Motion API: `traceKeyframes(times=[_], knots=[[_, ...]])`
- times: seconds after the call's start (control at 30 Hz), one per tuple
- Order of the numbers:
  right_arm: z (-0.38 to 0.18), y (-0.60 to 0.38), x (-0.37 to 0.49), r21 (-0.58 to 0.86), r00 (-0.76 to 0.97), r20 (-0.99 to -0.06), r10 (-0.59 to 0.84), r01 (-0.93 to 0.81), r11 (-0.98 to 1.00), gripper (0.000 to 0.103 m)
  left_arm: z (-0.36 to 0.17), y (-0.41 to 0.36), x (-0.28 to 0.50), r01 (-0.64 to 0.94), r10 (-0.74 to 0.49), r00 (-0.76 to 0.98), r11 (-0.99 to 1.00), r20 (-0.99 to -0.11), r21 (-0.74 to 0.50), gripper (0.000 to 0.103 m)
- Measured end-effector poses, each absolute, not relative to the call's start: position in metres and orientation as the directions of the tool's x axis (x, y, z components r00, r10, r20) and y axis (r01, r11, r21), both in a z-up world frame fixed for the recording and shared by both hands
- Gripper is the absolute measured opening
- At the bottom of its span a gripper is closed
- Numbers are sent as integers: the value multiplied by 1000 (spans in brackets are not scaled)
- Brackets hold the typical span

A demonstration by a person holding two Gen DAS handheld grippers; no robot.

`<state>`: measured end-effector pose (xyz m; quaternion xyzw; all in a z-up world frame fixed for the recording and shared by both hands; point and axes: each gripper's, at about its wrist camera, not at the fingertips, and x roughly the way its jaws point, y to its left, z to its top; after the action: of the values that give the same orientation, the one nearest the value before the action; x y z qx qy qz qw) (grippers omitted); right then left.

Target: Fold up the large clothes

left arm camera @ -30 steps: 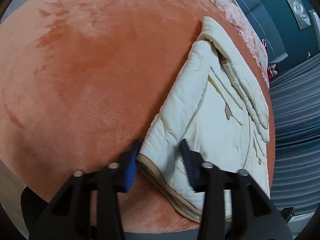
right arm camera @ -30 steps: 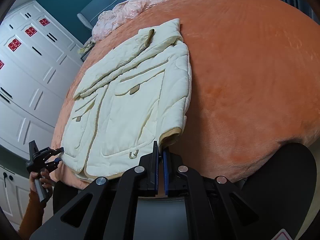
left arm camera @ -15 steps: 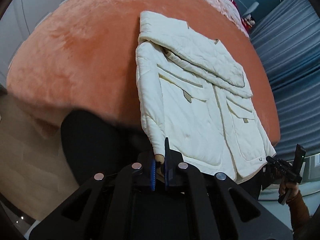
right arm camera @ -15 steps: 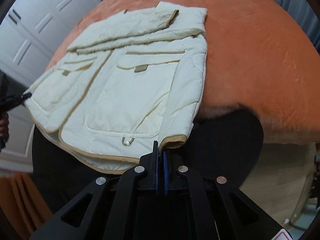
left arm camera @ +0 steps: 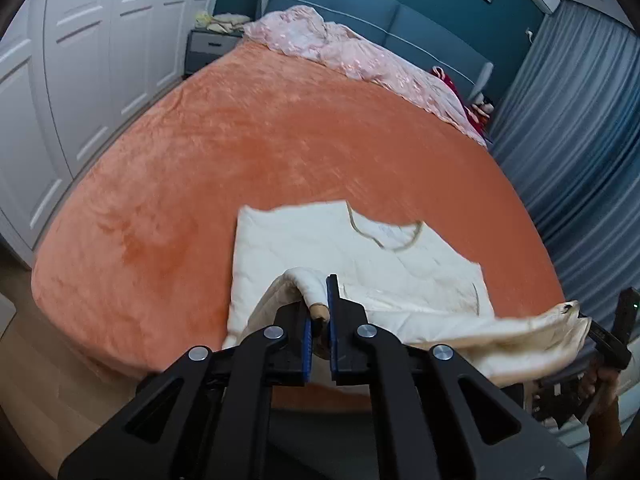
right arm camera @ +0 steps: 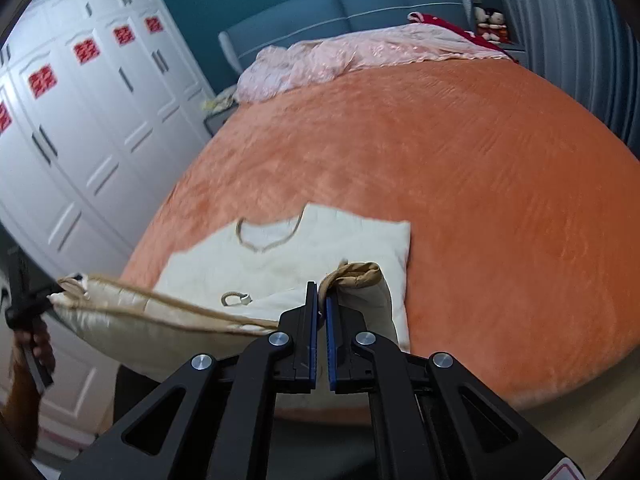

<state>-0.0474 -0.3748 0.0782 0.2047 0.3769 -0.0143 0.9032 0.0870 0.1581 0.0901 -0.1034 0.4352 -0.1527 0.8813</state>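
Observation:
A cream padded jacket (left arm camera: 360,256) lies on the orange bed (left arm camera: 240,140), its near edge lifted off the blanket. My left gripper (left arm camera: 318,292) is shut on a tan-trimmed corner of that edge. My right gripper (right arm camera: 319,292) is shut on the other corner, where a tan cuff bunches beside the fingers. The hem stretches between the two, sagging in the air. The jacket (right arm camera: 320,240) shows its neck opening toward the headboard. Each view catches the other gripper at its edge: the right gripper (left arm camera: 600,332) and the left gripper (right arm camera: 24,304), both holding cloth.
A crumpled pink quilt (left arm camera: 340,48) lies along the blue headboard (left arm camera: 360,8). White wardrobe doors (right arm camera: 80,120) line the left side and grey curtains (left arm camera: 580,120) the right. A nightstand (left arm camera: 208,44) stands by the bed's far left corner. Wooden floor shows below the bed's near edge.
The left gripper went from open around the jacket's corner to shut on it. Both grippers rose with the hem, lifting the near edge off the bed and tipping the views toward the headboard.

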Motion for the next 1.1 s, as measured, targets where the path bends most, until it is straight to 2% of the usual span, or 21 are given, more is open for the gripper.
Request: traceKeyframes(times=[0.1,0.2,0.4,0.5,0.53,0.57,0.63,0.67,0.7,0.73,0.77,0.83,1.0,1.03,1.1], knots=[[61,-384,-1,397,749,-655,96,234,887,3,64,144,135,110,-290,592,953,-752,-282,6],[32,-381,38,371,736,-675,44,288,883,3,33,128,174,63,-218,583,973,-783,-223,6],[-18,-389,73,441,735,-677,18,385,811,7,-30,126,225,-38,-180,498,973,-848,-228,10],[-9,-392,64,422,772,-630,-81,428,799,17,-30,135,224,-73,-213,518,954,-829,-290,12],[-2,-394,59,421,791,-601,-119,439,794,24,-24,136,221,-65,-222,539,951,-813,-302,15],[3,-396,52,422,807,-572,-147,444,791,35,-14,138,216,-50,-228,561,950,-795,-308,19],[15,-398,43,407,827,-534,-177,435,803,48,2,139,210,-21,-238,601,949,-763,-313,24],[18,-398,44,388,827,-534,-174,423,819,49,11,140,206,-23,-221,633,952,-742,-304,35],[18,-396,45,359,822,-545,-166,407,840,51,23,143,200,-59,-148,686,964,-712,-258,47],[16,-393,46,322,810,-563,-161,395,860,53,36,146,194,-98,-72,744,972,-665,-215,72],[13,-389,49,284,798,-579,-164,386,878,56,48,150,188,-113,-33,790,974,-612,-197,85],[2,-385,57,223,771,-617,-161,367,903,60,59,151,191,-98,-32,803,978,-595,-186,86],[-33,-391,82,279,696,-714,-83,390,877,60,13,130,226,8,-186,617,973,-765,-230,82],[-40,-392,87,282,684,-725,-81,403,870,60,1,123,229,22,-206,583,971,-786,-239,75],[-50,-393,95,266,655,-750,-94,428,864,60,-20,110,231,62,-258,526,962,-810,-266,75]])
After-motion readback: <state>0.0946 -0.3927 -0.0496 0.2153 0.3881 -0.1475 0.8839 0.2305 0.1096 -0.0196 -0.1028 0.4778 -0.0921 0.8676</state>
